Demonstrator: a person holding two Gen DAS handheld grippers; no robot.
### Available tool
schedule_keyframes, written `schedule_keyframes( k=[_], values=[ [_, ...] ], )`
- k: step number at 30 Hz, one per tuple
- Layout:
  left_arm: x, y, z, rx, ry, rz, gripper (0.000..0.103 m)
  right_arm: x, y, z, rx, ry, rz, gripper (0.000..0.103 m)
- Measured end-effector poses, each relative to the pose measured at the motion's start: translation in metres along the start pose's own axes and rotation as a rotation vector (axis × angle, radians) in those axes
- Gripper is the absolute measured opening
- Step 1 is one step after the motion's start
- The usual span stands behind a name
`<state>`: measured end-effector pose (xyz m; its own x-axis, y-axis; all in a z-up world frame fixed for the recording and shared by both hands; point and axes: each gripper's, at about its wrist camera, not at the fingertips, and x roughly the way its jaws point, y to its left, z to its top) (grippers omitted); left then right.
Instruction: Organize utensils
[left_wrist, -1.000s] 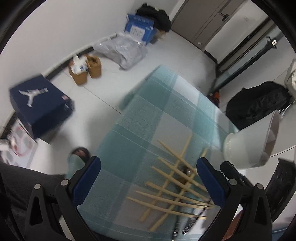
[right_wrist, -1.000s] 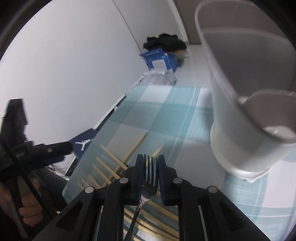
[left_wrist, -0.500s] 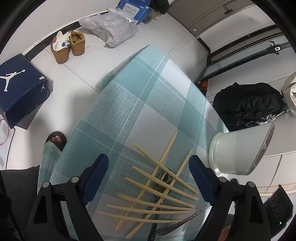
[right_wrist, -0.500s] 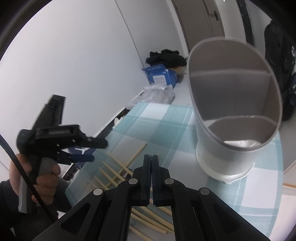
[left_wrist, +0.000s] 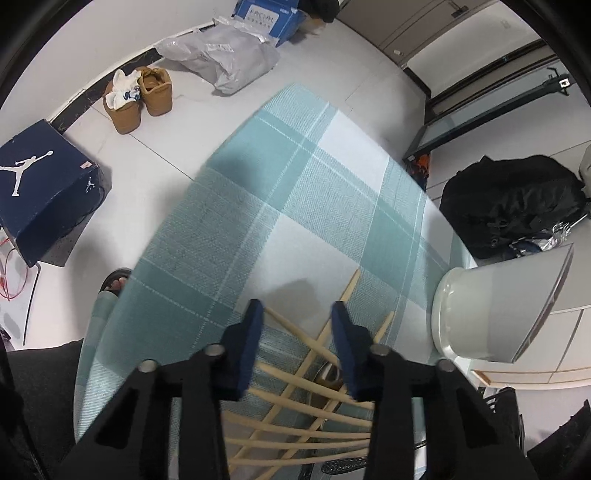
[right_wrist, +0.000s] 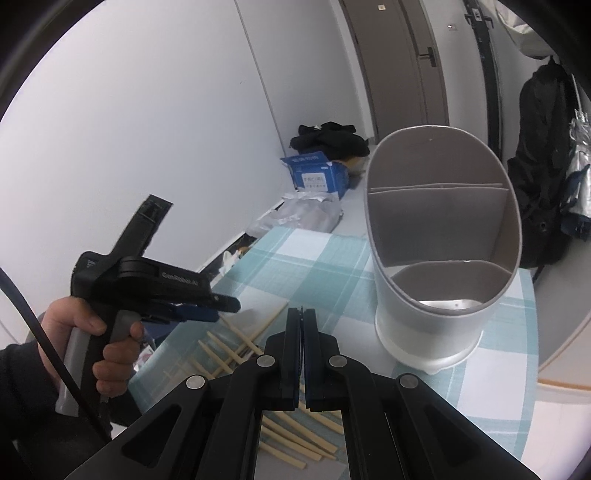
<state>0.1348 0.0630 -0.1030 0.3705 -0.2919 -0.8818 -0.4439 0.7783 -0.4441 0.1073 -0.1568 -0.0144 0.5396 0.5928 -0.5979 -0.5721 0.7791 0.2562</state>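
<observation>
Several wooden chopsticks (left_wrist: 314, 417) lie crossed on the teal checked tablecloth (left_wrist: 295, 184), with a metal spoon (left_wrist: 328, 373) partly under them and a dark patterned handle (left_wrist: 343, 463) at the bottom edge. My left gripper (left_wrist: 297, 314) hovers over the far ends of the chopsticks. Its jaws are closing, with chopsticks below the gap, and the blue pads press on nothing. In the right wrist view a hand holds the left gripper (right_wrist: 229, 308) above the chopsticks (right_wrist: 236, 343). My right gripper (right_wrist: 302, 314) is shut and empty, raised above the table. The grey divided utensil holder (right_wrist: 421, 332) stands upright at the right.
The holder (left_wrist: 491, 314) stands near the table's right edge. On the floor to the left are a dark blue shoe box (left_wrist: 44, 184), brown shoes (left_wrist: 140, 96), a plastic bag (left_wrist: 229, 55) and a sandalled foot (left_wrist: 114, 282). A black backpack (left_wrist: 517, 199) lies beyond the table.
My left gripper's jaws have narrowed from wide apart and it has come down over the chopsticks. My right gripper has closed fully and risen; the fork seen between its fingers is gone.
</observation>
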Motion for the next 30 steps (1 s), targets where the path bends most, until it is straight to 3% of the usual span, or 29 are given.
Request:
schedule_keyframes(
  k=[6,14,19,30],
  values=[
    [0.010,-0.001,0.004,-0.032,0.013,0.059,0.012,0.002,-0.001,0.000,0.005,-0.005,-0.005,0.001],
    [0.012,-0.009,0.010,-0.049,-0.020,0.094,0.007,0.004,-0.007,0.000,0.017,-0.013,-0.009,0.001],
    [0.005,-0.014,0.012,-0.055,-0.052,0.070,0.004,0.000,-0.008,0.001,0.014,-0.026,-0.023,0.001],
    [-0.044,-0.064,-0.004,0.129,-0.218,0.001,0.001,-0.036,-0.015,0.002,0.025,-0.082,-0.123,0.001]
  ],
)
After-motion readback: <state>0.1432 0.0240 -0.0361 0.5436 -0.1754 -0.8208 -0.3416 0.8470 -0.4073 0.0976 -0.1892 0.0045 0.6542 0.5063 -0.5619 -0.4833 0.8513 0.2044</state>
